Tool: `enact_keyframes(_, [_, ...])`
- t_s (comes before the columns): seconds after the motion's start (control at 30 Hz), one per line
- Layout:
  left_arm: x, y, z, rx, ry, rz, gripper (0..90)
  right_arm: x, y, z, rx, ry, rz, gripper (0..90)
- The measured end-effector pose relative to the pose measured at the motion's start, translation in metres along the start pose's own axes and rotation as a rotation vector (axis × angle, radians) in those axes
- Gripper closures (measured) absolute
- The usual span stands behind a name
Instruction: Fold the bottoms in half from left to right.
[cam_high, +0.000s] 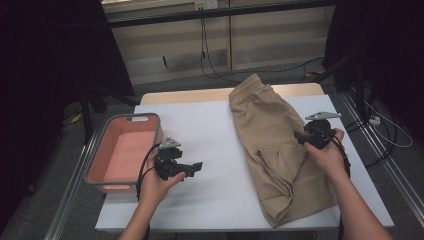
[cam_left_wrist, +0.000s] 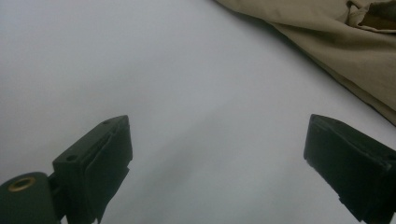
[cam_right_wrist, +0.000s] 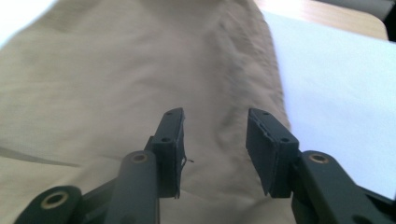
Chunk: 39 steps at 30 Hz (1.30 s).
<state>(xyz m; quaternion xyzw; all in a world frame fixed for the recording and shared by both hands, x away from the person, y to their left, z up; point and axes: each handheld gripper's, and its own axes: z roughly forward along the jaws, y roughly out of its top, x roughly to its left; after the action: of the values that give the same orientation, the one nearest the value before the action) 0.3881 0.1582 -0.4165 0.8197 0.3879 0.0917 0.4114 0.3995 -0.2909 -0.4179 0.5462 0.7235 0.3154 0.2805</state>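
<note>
A: Where are the shorts (cam_high: 277, 145)?

B: On the tabletop (cam_high: 210, 150), well right of the pink bin (cam_high: 122, 150), folded lengthwise into a long strip. The long axis runs from the near edge to the far edge, with the narrower end at the far side.

A: Right hand-held gripper (cam_right_wrist: 214, 151)?

B: Jaws partly spread over the cloth and pinching nothing. I read that as a let-go after a fold.

A: Left hand-held gripper (cam_left_wrist: 217, 163)?

B: Spread wide over bare white tabletop between bin and shorts, probably parked clear.
</note>
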Motion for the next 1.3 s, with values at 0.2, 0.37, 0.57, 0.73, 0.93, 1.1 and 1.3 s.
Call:
enact_keyframes(0.2, [0.001,0.000,0.000,0.005,0.002,-0.002,7.9,0.022,0.010,-0.003,-0.003,0.070,-0.061,48.5])
enact_keyframes(0.37, [0.000,0.000,0.000,0.001,-0.001,0.000,7.9,0.047,0.016,-0.006,-0.008,0.145,-0.104,35.5])
enact_keyframes(0.57, [0.000,0.000,0.000,0.006,-0.002,-0.001,7.9,0.074,0.023,-0.009,-0.021,0.209,-0.149,30.8])
enact_keyframes(0.73, [0.000,0.000,0.000,0.002,-0.003,-0.002,7.9,0.094,0.023,-0.008,-0.008,0.273,-0.169,28.9])
enact_keyframes(0.93, [0.001,0.000,-0.001,0.000,-0.001,-0.004,8.0,0.107,0.009,0.003,0.042,0.303,-0.195,30.8])
enact_keyframes(1.1, [0.001,0.000,0.000,0.004,-0.001,-0.004,8.0,0.109,-0.003,0.007,0.055,0.330,-0.197,54.9])
enact_keyframes(1.3, [0.001,0.000,-0.001,0.003,0.000,-0.004,8.1,0.105,-0.006,0.000,0.032,0.364,-0.196,76.1])
